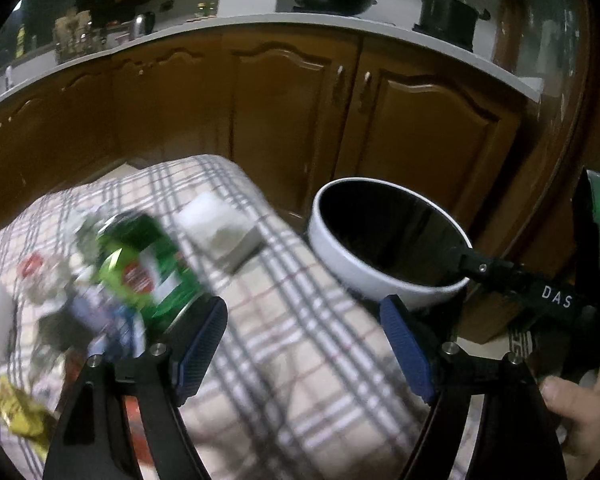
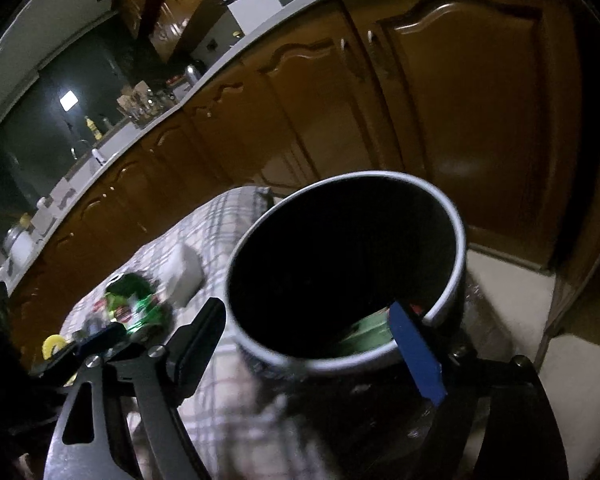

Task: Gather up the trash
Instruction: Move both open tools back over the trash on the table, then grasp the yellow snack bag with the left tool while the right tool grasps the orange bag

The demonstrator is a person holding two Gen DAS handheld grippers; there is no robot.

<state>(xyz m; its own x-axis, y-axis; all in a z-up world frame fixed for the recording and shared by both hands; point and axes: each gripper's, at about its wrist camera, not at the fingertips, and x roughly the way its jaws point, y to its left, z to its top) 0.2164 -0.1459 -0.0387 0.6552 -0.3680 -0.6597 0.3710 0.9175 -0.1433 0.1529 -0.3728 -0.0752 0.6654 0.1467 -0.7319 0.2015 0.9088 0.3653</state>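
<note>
Plaid-clothed worktop [image 1: 300,300] sitting before brown cabinets [image 1: 292,112], green can [image 1: 148,264] lying among litter toward its left edge, bin [image 1: 364,264] standing off its right edge, left hand-held gripper [image 1: 300,344] gaping empty, right hand-held gripper [image 2: 312,344] gaping across the bin's rim.

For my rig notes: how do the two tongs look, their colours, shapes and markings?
Left tongs: black angular arms with silver bolts and ribbed blue pads. Right tongs: the same black frame, with a smooth blue pad; its body carries white "DAS" lettering and a green light.
</note>
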